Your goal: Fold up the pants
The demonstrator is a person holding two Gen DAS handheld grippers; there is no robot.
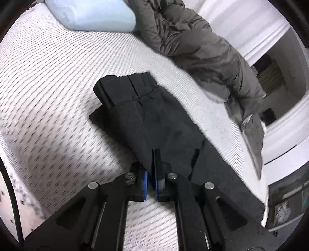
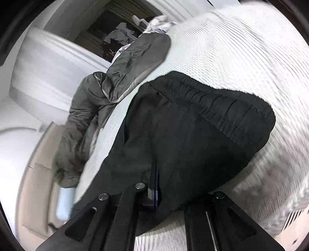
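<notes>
Left hand-held gripper (image 1: 153, 164) is pinched down tight, blue pads nearly together, and a ridge of black cloth stands up between them: it looks to have the pants (image 1: 152, 119) by an edge at the six o'clock end of the garment, likely to lift that end without dragging the whole stack. From there the pants run away toward eleven o'clock, lying flat on the white mattress (image 1: 48, 86), with the leg cuffs (image 1: 125, 86) stacked at the far end, so a lengthwise fold seems already made. Over on the right hand-held gripper (image 2: 155, 179), jaws closed as well, with dark fabric bunched around and draped over one finger; it appears to grip the cloth just below the elastic waistband (image 2: 222, 104), which arcs across at one o'clock. Two corners held, probably for carrying one end over the other. Beyond, at twelve to two o'clock in the left wrist view, a grey jacket (image 1: 193, 44) lies well apart, beside a pale blue pillow (image 1: 92, 13).
</notes>
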